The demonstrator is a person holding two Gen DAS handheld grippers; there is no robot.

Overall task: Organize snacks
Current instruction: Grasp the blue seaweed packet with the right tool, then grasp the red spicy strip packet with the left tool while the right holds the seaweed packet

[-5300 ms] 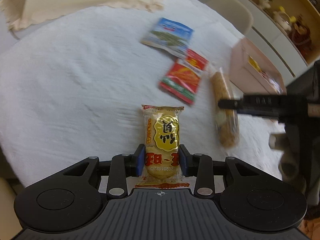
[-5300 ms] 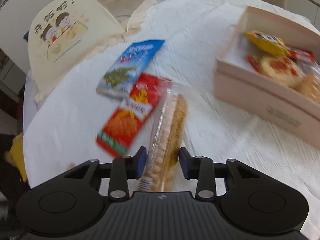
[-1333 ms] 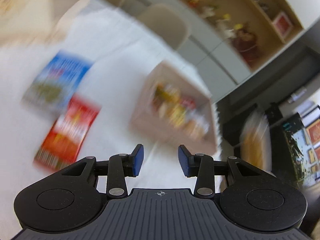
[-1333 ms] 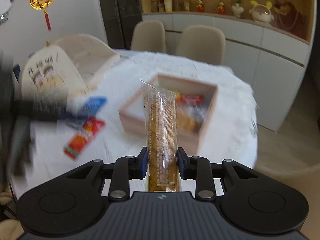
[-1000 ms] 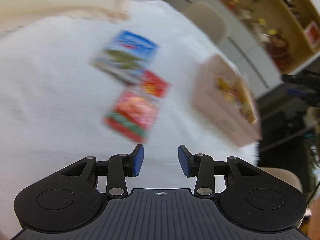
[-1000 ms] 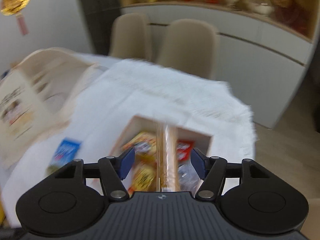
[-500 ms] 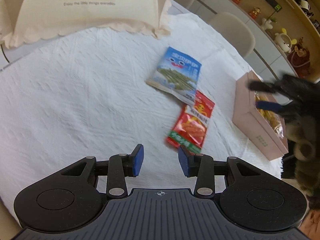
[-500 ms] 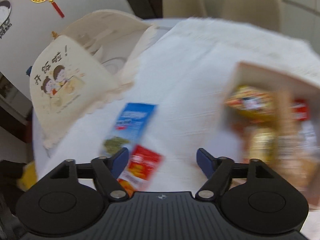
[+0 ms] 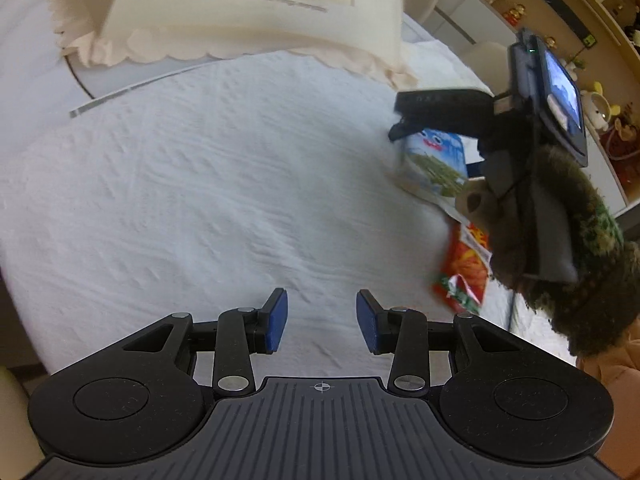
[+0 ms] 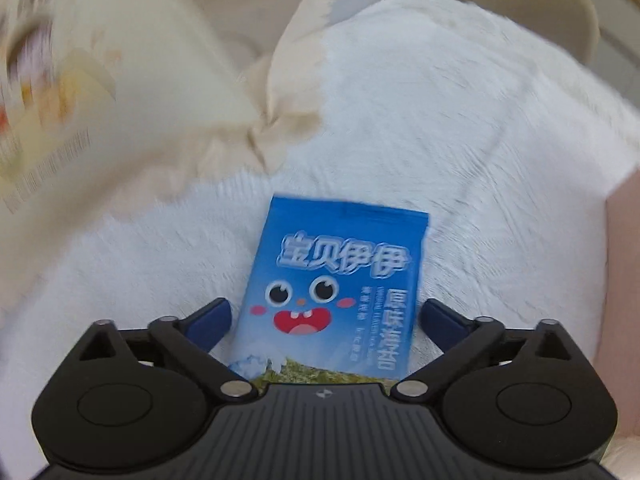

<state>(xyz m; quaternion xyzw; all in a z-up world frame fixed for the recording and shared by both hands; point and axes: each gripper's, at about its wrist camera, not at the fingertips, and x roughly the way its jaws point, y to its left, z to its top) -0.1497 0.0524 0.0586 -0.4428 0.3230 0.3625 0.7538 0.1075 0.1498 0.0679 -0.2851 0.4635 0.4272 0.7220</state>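
Blue seaweed packet [image 10: 336, 292] flat between right gripper's [image 10: 324, 316] wide-spread fingers; left gripper [image 9: 322, 320] parted, empty.

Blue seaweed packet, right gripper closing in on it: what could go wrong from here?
1. The blue seaweed packet lies flat on the white tablecloth; the open right gripper straddles it, so its fingers may snag cloth or slide over the packet.
2. The red snack packet lies close beside the blue one, under the right hand; it could get dragged along.
3. The frame is blurred, so alignment is uncertain.
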